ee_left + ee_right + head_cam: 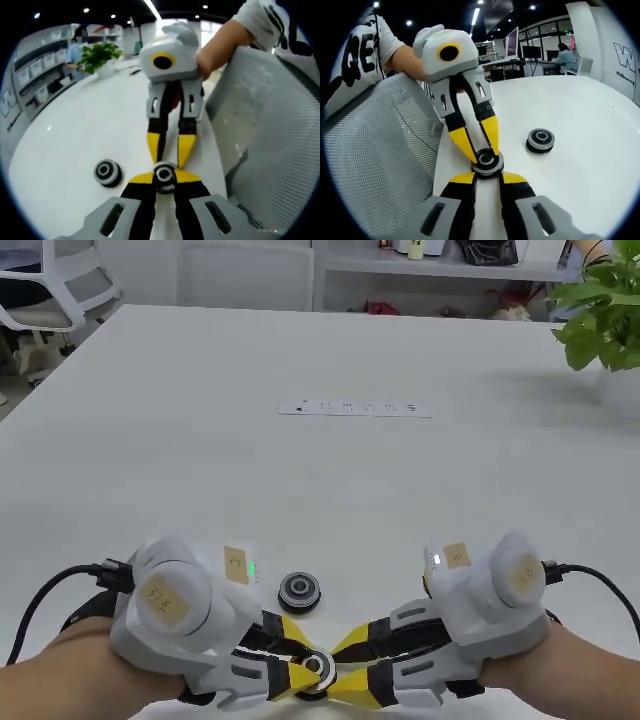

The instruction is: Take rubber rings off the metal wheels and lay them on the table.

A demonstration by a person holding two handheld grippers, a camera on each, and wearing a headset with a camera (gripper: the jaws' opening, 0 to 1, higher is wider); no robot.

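A small metal wheel [318, 668] with a dark rubber ring is held just above the table's front edge, with both grippers meeting on it. My left gripper [303, 672] comes in from the left and is shut on the wheel [164, 174]. My right gripper [336, 674] comes in from the right, and its yellow tips also close on the wheel [487, 162]. The right gripper [170, 150] faces me in the left gripper view, and the left gripper [481, 145] in the right gripper view. A second ringed wheel [299, 591] lies flat on the table just beyond.
A white power strip [355, 408] lies mid-table. A potted plant [600, 310] stands at the far right corner. A grey mesh chair back [375, 150] sits close behind the grippers, at the table's near edge [220, 165]. An office chair [55, 290] stands far left.
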